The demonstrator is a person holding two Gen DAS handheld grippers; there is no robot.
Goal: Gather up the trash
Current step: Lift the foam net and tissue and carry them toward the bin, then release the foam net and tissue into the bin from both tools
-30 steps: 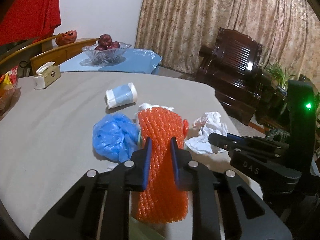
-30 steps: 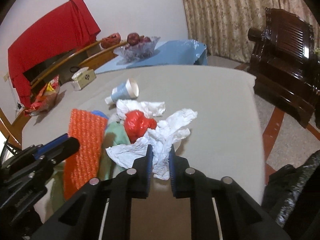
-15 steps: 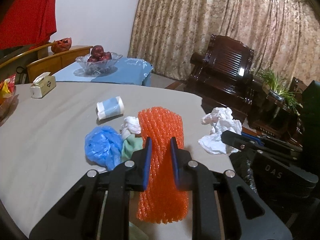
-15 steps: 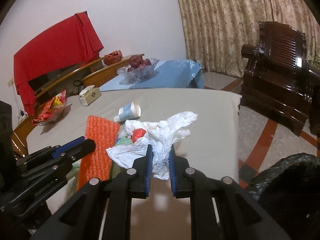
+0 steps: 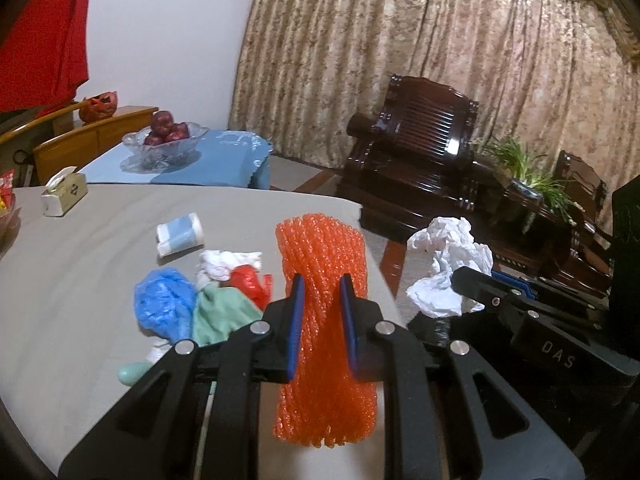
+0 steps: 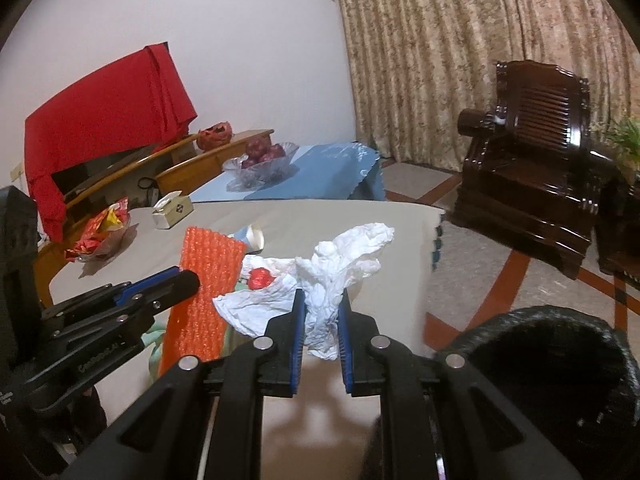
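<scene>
left gripper: clamped on the orange foam net sleeve, pads pinching its middle; sleeve hangs above and below the jaws, lifted clear of the table
right gripper: closed tight on a crumpled white tissue, wad held off the table, over its near edge
foam net handling: judged very light, soft, springy; squashes under the pads, won't slip much thanks to the mesh texture; mid-length pinch looks fine
tissue handling: judged featherlight, limp, tears easily; loose flaps stick out sideways, could snag or shed; grip sits low on the wad, good enough
trash bag: black, open mouth at lower right in the right wrist view, beside the table edge; likely drop spot
left on table: blue plastic wad, green cloth-like scrap, red wrapper, second white tissue, tipped paper cup
remaining pieces handling: all look light, crushable; cup best taken across its wall, tipped on its side
not trash, probably: tissue box, fruit bowl
</scene>
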